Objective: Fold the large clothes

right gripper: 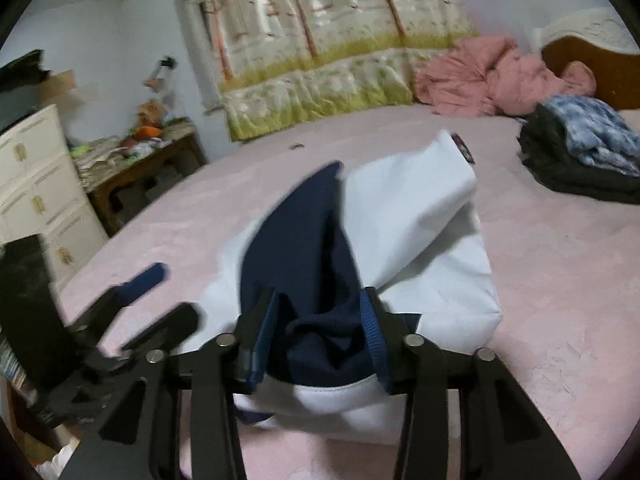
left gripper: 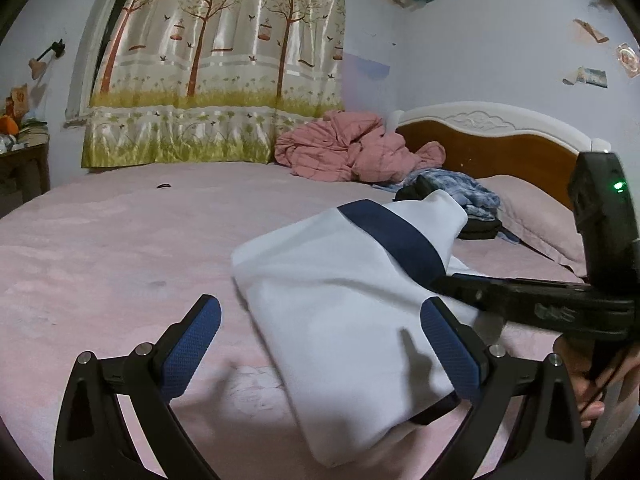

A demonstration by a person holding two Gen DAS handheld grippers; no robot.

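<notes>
A white garment with a navy band lies folded into a bundle on the pink bed sheet. My left gripper is open and empty, its fingers either side of the bundle's near edge. My right gripper is shut on the garment's navy part and lifts it a little off the bed. The right gripper also shows in the left wrist view, reaching in from the right onto the navy band. The left gripper shows at the left of the right wrist view.
A crumpled pink quilt lies by the headboard. A stack of dark and blue clothes sits on the bed beyond the garment. A cluttered wooden table and white drawers stand left of the bed.
</notes>
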